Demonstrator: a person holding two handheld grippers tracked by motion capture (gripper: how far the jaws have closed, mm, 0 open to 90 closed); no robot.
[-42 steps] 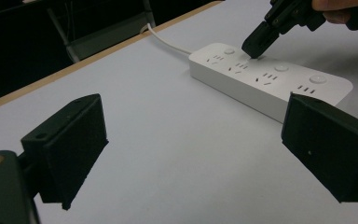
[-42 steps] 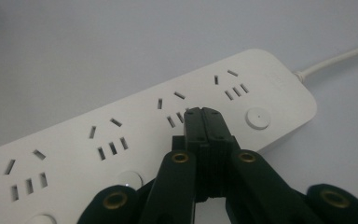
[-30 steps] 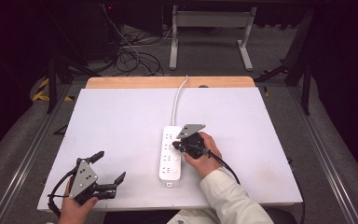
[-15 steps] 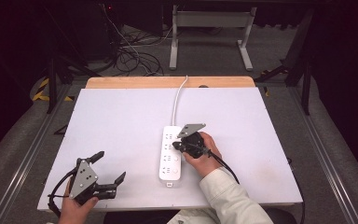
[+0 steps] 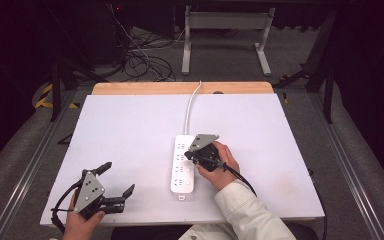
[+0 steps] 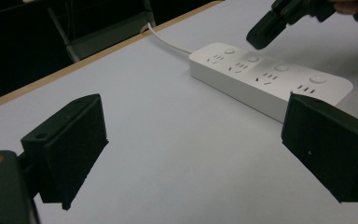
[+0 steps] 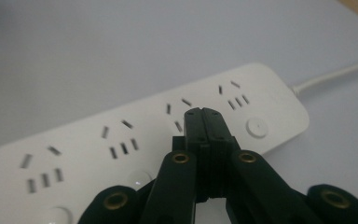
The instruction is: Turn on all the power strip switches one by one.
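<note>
Right claw (image 7: 205, 114): jaws pressed together, tip over the power strip (image 5: 184, 165).
Left claw (image 5: 116, 181): jaws wide, holding nothing, near bench (image 5: 130, 125) corner.

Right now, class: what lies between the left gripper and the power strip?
Bare white table; the high view shows nothing between the left gripper and the power strip.

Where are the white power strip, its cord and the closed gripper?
power strip (image 5: 183, 167), high view, on its white top.
cord (image 5: 192, 105), high view, mid-length on the table.
right gripper (image 7: 205, 122), right gripper view, at its shut tips.
</note>
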